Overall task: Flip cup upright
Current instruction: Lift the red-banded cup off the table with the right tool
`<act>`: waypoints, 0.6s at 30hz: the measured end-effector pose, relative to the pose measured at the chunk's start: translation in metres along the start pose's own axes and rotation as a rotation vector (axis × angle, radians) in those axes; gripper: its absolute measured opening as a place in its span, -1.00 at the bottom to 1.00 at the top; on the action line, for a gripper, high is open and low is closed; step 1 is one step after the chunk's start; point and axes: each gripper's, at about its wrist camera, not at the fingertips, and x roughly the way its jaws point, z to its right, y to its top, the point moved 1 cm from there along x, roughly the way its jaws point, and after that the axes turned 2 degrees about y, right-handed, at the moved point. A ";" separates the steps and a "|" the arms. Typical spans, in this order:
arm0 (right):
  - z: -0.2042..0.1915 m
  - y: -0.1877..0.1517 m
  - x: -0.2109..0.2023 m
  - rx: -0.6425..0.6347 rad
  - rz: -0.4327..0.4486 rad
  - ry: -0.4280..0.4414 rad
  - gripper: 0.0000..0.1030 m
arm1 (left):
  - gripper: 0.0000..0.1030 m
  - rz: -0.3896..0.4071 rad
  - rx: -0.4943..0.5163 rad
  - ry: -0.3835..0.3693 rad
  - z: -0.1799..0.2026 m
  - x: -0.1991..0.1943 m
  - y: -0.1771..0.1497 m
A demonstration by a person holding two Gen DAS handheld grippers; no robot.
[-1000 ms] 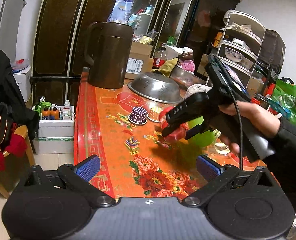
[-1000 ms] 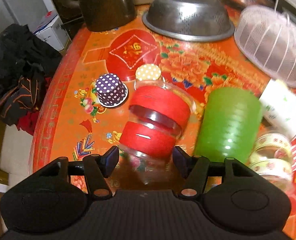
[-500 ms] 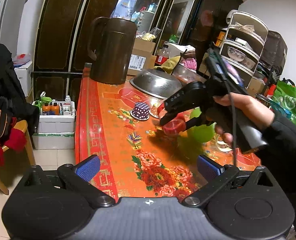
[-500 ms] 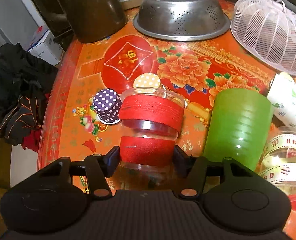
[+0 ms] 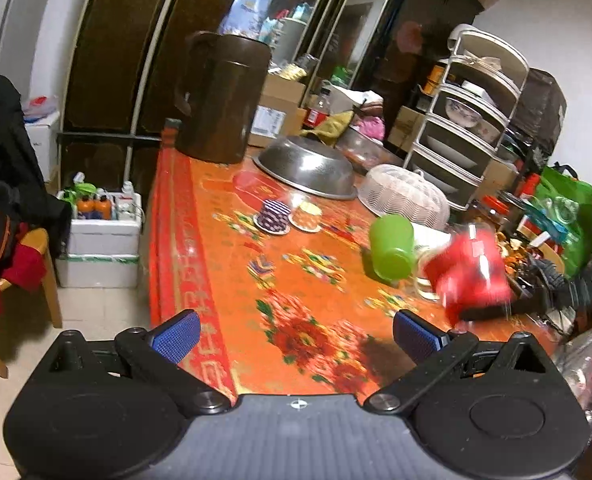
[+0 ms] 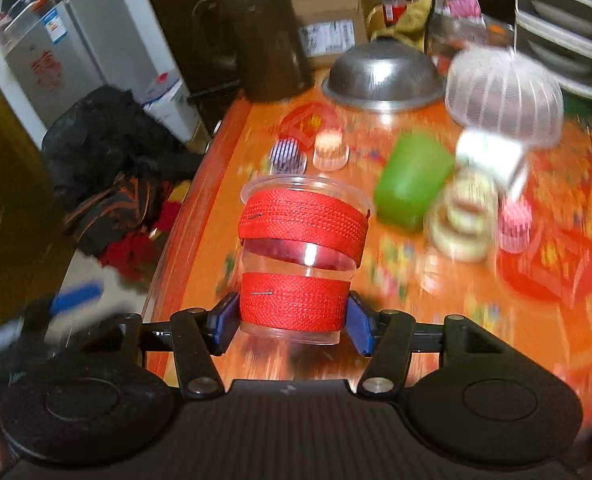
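Observation:
My right gripper [image 6: 292,326] is shut on the clear plastic cup with two red fabric bands [image 6: 300,256], gripping its base, rim pointing away from me. The cup is lifted above the orange floral table [image 6: 476,320]. In the left wrist view the same cup [image 5: 468,276] is a blurred red shape at the right, tilted, above the table's near right part, with the right gripper dark behind it. My left gripper [image 5: 296,336] is open and empty over the table's near edge.
A green cup [image 5: 390,254] lies on its side mid-table. Nearby are a purple dotted paper cup [image 5: 274,216], a ribbon-wrapped clear cup [image 6: 462,220], an upturned steel bowl [image 5: 308,168], a white mesh food cover [image 5: 404,196], and a dark jug [image 5: 220,96].
The right gripper has swung away right and toward the near edge with the cup, turning it; the views are motion-blurred. The left gripper stays open and about in place.

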 end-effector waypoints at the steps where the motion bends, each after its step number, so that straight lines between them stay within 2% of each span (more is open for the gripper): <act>1: -0.001 -0.014 0.000 0.011 -0.015 0.006 0.12 | 1.00 -0.006 -0.005 -0.013 0.001 0.000 -0.001; 6: 0.014 -0.038 0.022 0.132 -0.075 0.052 0.12 | 1.00 -0.082 -0.049 -0.111 0.010 0.011 -0.005; 13: 0.023 -0.040 0.047 0.196 -0.086 0.076 0.13 | 1.00 -0.175 -0.066 -0.131 0.019 0.025 -0.008; 18: 0.026 -0.048 0.047 0.196 -0.088 0.094 0.18 | 1.00 -0.257 -0.021 -0.142 0.036 0.039 0.002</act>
